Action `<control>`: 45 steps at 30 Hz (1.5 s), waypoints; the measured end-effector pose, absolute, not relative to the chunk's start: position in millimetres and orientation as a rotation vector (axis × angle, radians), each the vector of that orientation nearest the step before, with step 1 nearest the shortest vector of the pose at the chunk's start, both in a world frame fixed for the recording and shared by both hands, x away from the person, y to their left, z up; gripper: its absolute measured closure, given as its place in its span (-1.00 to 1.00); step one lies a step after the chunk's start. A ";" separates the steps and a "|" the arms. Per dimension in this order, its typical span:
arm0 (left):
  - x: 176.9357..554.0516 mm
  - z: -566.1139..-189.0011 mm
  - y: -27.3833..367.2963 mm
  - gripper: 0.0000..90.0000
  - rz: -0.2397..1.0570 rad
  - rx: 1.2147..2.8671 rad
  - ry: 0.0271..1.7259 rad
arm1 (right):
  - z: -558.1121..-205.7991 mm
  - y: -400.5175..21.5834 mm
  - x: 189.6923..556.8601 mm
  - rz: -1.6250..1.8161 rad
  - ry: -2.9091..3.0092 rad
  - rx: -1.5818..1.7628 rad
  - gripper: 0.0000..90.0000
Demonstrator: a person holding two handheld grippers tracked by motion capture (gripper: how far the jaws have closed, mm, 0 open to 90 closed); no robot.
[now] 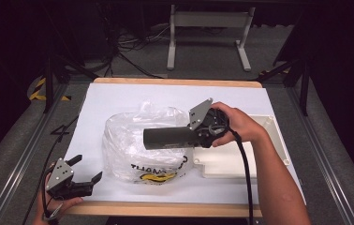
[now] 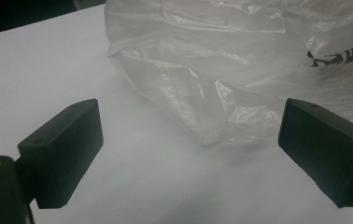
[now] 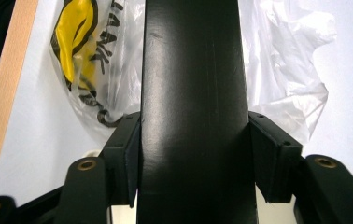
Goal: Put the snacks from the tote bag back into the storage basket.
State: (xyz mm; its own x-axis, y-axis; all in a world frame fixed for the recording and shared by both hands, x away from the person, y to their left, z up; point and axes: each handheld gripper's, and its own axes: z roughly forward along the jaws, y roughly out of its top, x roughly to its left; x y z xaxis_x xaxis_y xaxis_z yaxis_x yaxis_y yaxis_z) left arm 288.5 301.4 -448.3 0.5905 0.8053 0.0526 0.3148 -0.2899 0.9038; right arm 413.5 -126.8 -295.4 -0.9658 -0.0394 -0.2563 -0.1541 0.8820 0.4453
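My left gripper (image 1: 85, 169) rests wide open and empty near the surface's (image 1: 119, 93) front edge, just short of the bag (image 1: 137, 140). My right gripper (image 3: 192, 158) clamps a dark tube (image 1: 165, 138) above the bag; I should keep it level, find the mouth, then ease in.

Plastic bag (image 2: 240, 70) blocks ahead of the wide-spread left claw (image 2: 191, 154).

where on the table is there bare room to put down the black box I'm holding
Free: the white sheet along the far edge behind the plastic bag, and the near-left strip between the bag and the left gripper. Crowded: the centre, under the black box, and the right, taken by the white tray.
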 end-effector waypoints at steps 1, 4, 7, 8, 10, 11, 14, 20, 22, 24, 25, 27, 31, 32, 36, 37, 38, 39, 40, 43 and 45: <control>288.4 -448.2 301.3 -0.84 0.644 1.863 0.904 | -294.7 -130.3 413.4 0.697 2.813 -0.136 -0.05; 288.4 -448.1 301.2 -0.84 0.643 1.863 0.902 | -294.0 -133.9 413.4 0.693 2.809 -0.136 -0.05; 288.4 -448.0 301.5 -0.84 0.644 1.861 0.903 | -292.5 -140.3 413.0 0.690 2.806 -0.120 -0.05; 288.5 -448.0 301.6 -0.84 0.643 1.860 0.902 | -291.9 -142.9 412.9 0.692 2.803 -0.111 -0.05; 288.4 -447.7 301.8 -0.84 0.645 1.858 0.904 | -290.7 -146.6 412.4 0.686 2.800 -0.108 -0.05; 288.4 -447.7 301.9 -0.84 0.645 1.858 0.905 | -290.3 -148.7 412.0 0.684 2.798 -0.106 -0.05; 288.3 -447.7 302.0 -0.84 0.645 1.858 0.904 | -289.6 -153.6 411.5 0.679 2.797 -0.094 -0.05; 288.3 -447.3 302.8 -0.84 0.642 1.853 0.904 | -288.5 -164.1 410.4 0.675 2.794 -0.077 -0.05; 288.2 -447.2 302.9 -0.84 0.642 1.853 0.904 | -288.0 -167.4 409.9 0.672 2.791 -0.069 -0.05; 288.1 -447.2 302.9 -0.84 0.643 1.853 0.904 | -287.1 -170.8 409.8 0.675 2.789 -0.074 -0.05; 288.1 -447.2 303.0 -0.84 0.643 1.853 0.905 | -286.6 -173.0 409.4 0.681 2.786 -0.064 -0.05; 288.2 -447.3 303.2 -0.84 0.643 1.854 0.907 | -285.8 -177.0 409.5 0.686 2.785 -0.060 -0.05; 288.1 -447.4 303.1 -0.84 0.645 1.855 0.908 | -285.6 -183.8 408.7 0.676 2.784 -0.040 -0.05; 288.1 -447.4 303.2 -0.84 0.644 1.854 0.908 | -285.6 -186.3 408.8 0.682 2.781 -0.038 -0.05; 288.0 -447.5 303.7 -0.84 0.645 1.847 0.911 | -284.8 -195.5 407.7 0.684 2.778 -0.023 -0.05; 288.1 -447.5 303.8 -0.84 0.645 1.847 0.913 | -284.6 -197.8 407.6 0.682 2.777 -0.019 -0.05; 288.1 -447.5 303.8 -0.84 0.646 1.848 0.913 | -284.4 -200.0 407.3 0.677 2.774 -0.013 -0.05; 288.1 -447.5 303.9 -0.84 0.646 1.848 0.913 | -284.0 -202.4 407.0 0.672 2.773 -0.006 -0.05; 288.1 -447.5 303.8 -0.84 0.646 1.848 0.914 | -283.8 -204.7 406.9 0.672 2.771 -0.002 -0.05; 288.1 -447.4 303.7 -0.84 0.646 1.848 0.913 | -283.0 -211.1 406.2 0.679 2.768 0.011 -0.05; 288.1 -447.3 303.8 -0.84 0.646 1.847 0.915 | -282.8 -215.4 405.6 0.673 2.765 0.013 -0.05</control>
